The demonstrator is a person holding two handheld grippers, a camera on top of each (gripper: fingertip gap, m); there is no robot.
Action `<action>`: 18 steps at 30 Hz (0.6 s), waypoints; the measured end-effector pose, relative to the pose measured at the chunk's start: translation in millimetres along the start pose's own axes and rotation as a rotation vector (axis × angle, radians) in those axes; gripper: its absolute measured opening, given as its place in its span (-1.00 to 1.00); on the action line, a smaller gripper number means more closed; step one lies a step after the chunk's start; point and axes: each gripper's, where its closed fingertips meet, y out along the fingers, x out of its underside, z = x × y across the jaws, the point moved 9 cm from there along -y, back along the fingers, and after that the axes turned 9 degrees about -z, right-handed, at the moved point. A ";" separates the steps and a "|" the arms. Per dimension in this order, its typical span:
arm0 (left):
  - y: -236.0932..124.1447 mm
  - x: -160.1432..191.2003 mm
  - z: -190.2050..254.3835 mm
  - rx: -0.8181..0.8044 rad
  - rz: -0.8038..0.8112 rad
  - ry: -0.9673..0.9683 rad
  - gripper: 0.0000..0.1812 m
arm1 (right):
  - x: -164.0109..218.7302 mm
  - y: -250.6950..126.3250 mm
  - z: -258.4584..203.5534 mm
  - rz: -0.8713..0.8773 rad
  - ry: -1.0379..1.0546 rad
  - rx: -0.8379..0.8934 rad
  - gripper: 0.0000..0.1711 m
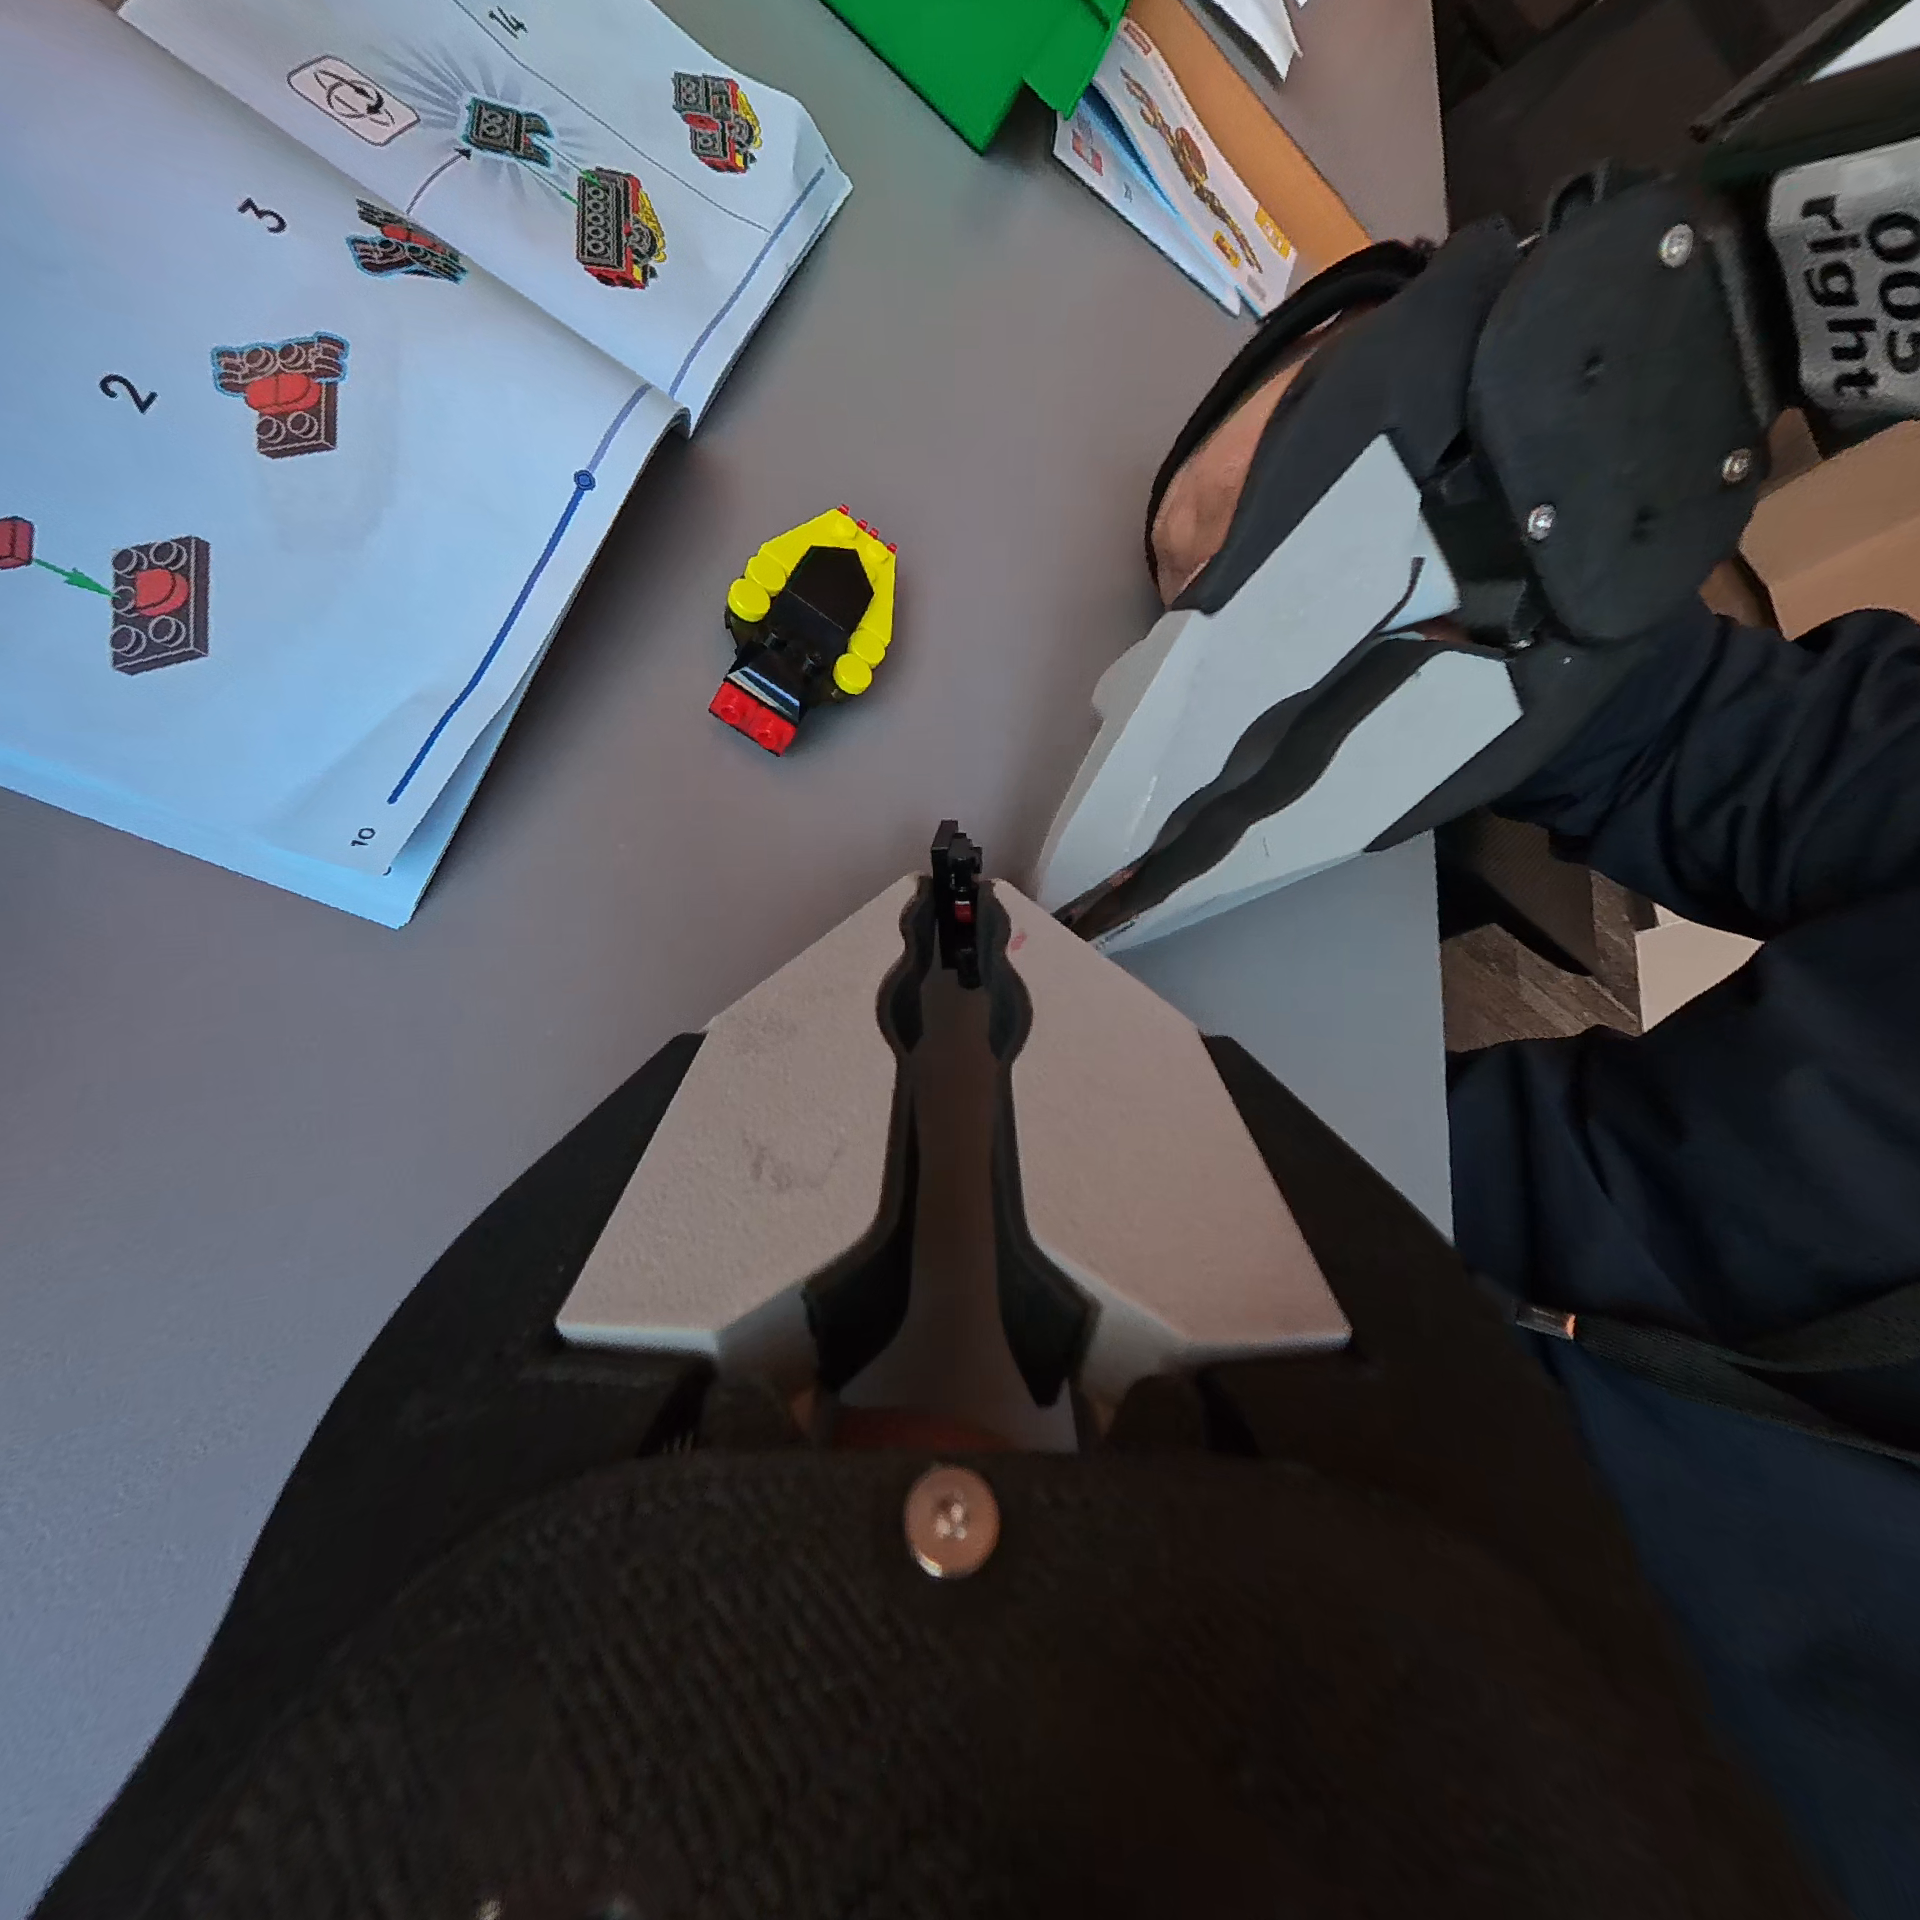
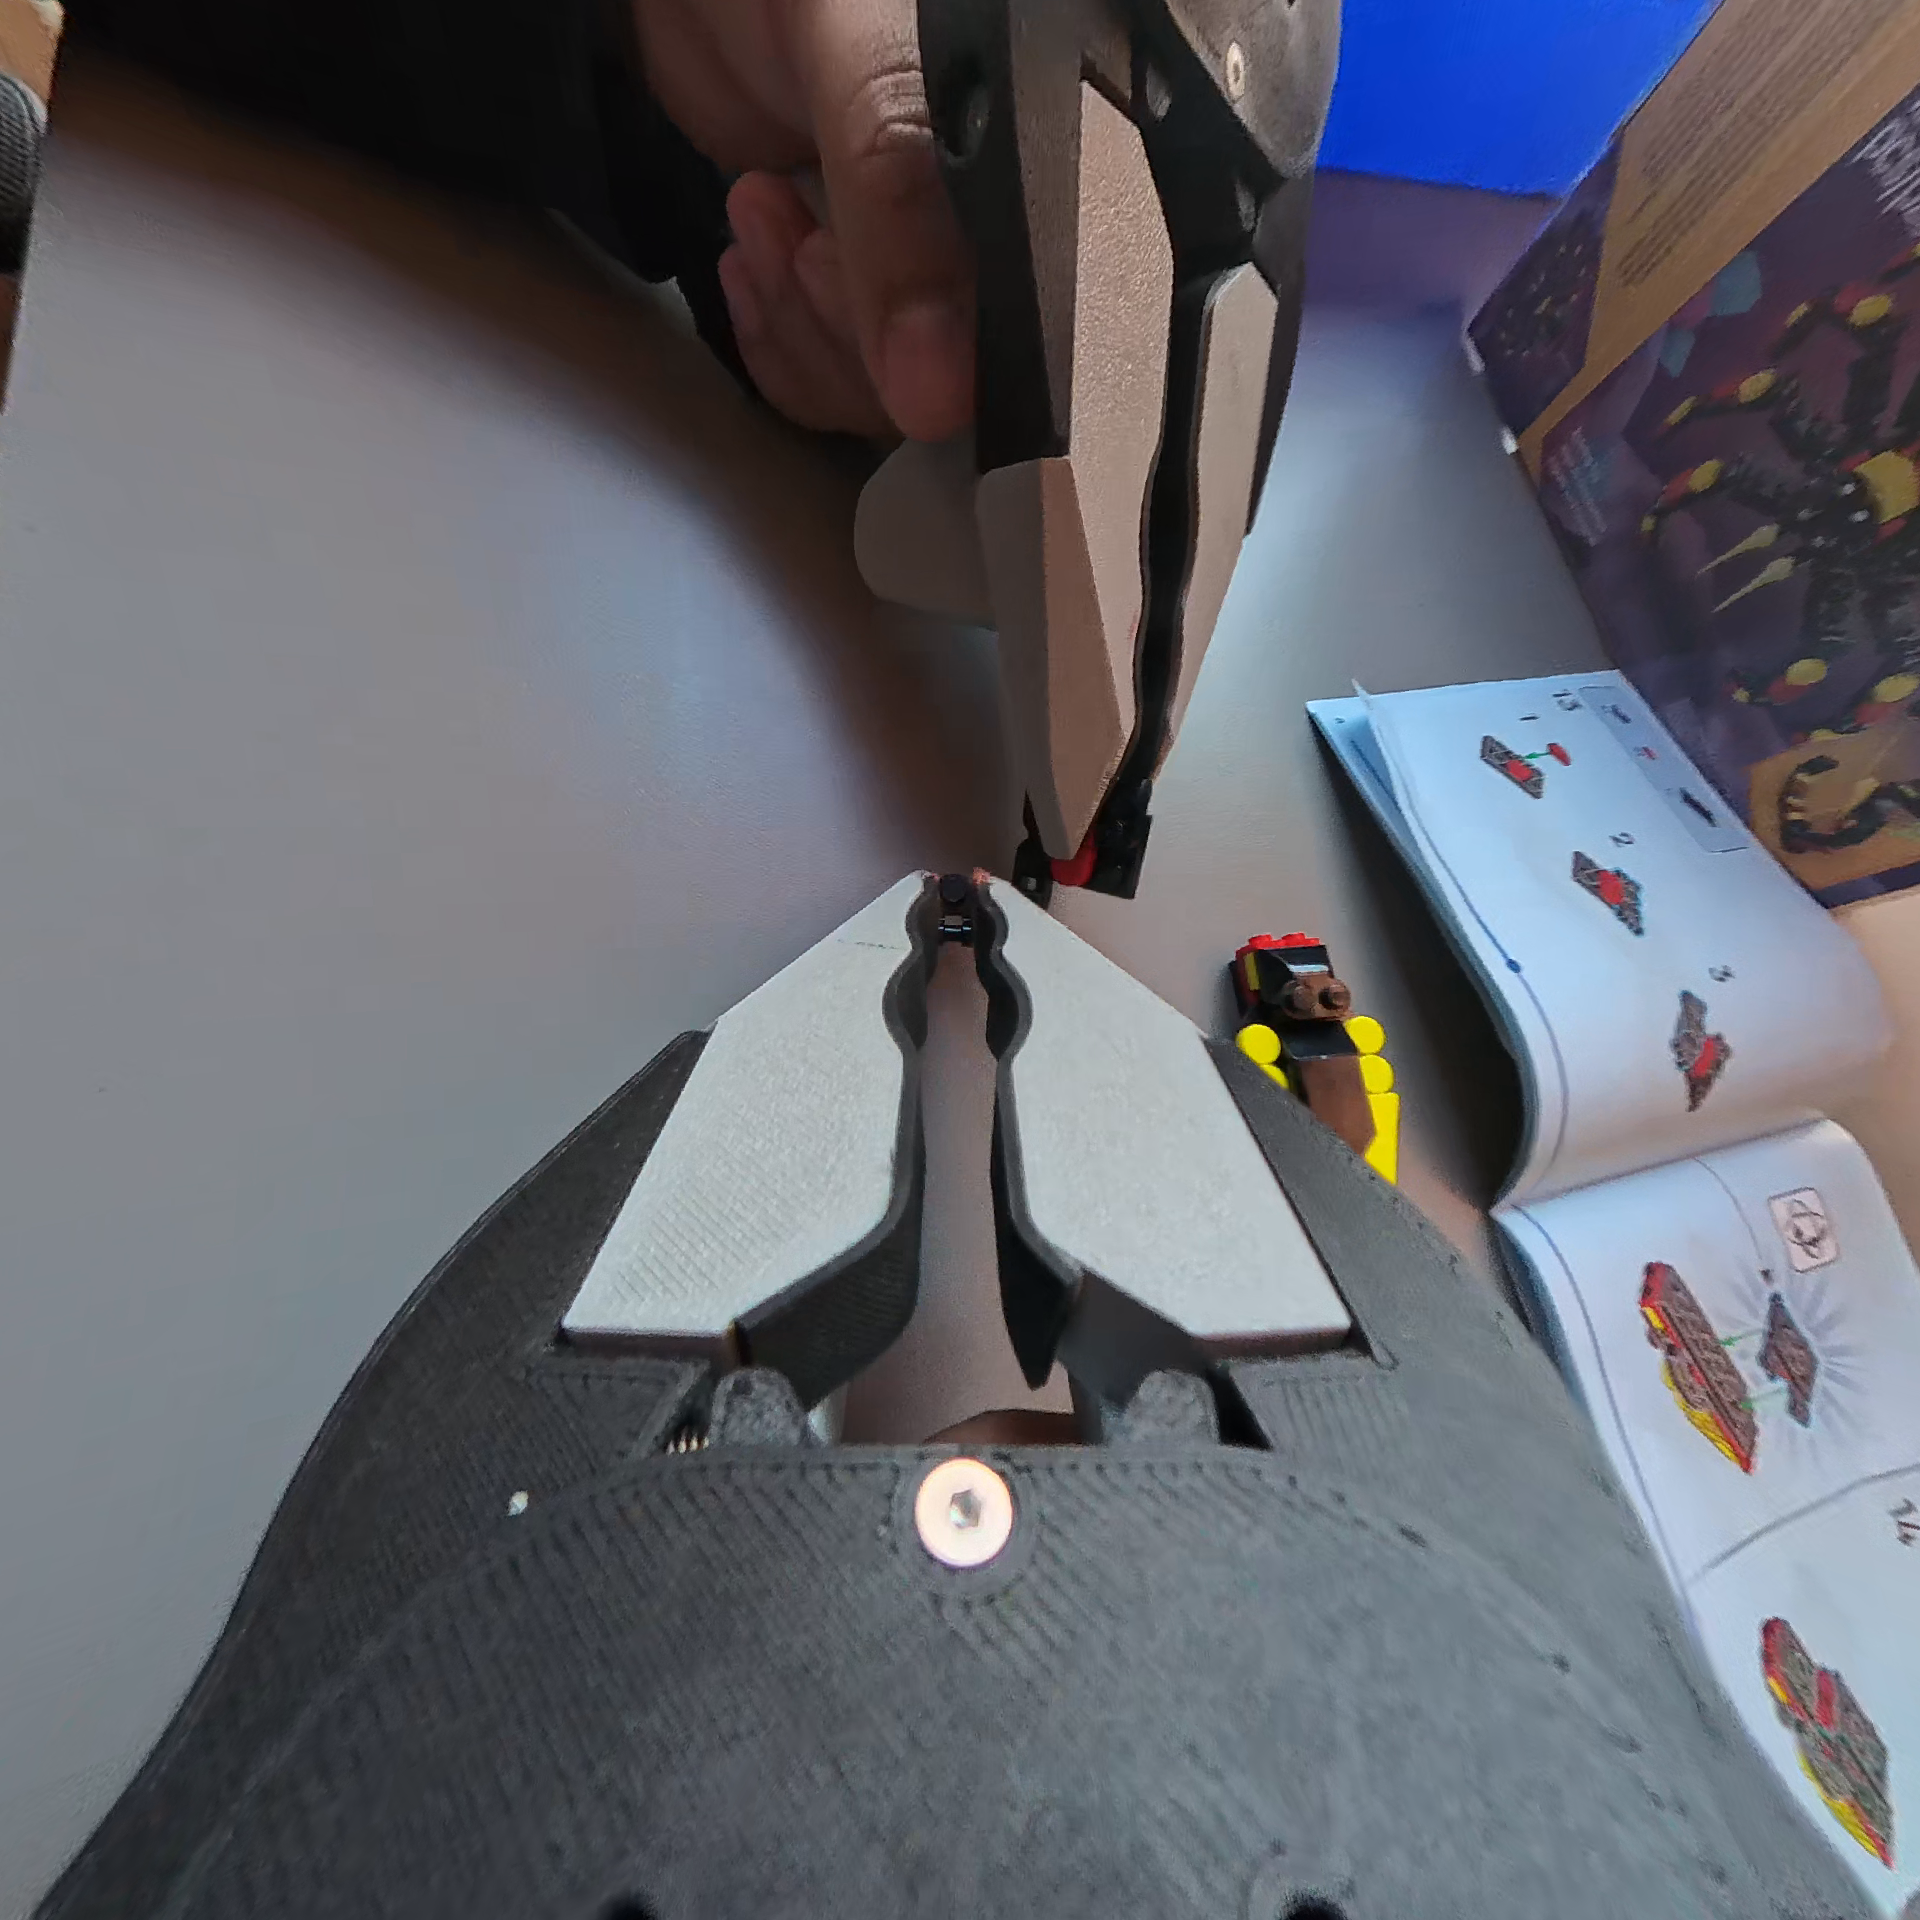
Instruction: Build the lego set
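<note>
Left wrist view: left gripper has its fingers clamped on a small black sub-assembly w/ a red stud, held above the grey desk. Right gripper pinches a tiny black piece at the fingertips, just beside the left one's load. The yellow-black-red model lies free on the desk, between the open instruction booklet and the two grippers. Handling, as I judge it: bricks are light, rigid, slick plastic, so tiny parts can twist or pop out under a tip pinch; grip flat sides, not studs, and press straight on. The model prob. needs holding by its broad yellow flanks. Containers: a printed set box sits beyond the booklet, closed as far as visible, contents not seen; a green bin-like thing at the far edge, inside hidden.
</note>
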 end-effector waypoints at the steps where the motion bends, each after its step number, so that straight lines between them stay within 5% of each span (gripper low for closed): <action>1: -0.8 -0.3 -0.4 0.009 0.006 -0.005 -0.94 | 0.2 -1.9 0.1 0.003 -0.013 0.030 -0.97; 18: -3.5 -1.6 1.7 0.111 0.045 -0.024 -0.94 | -2.3 -15.0 -0.5 0.053 -0.109 0.286 -0.98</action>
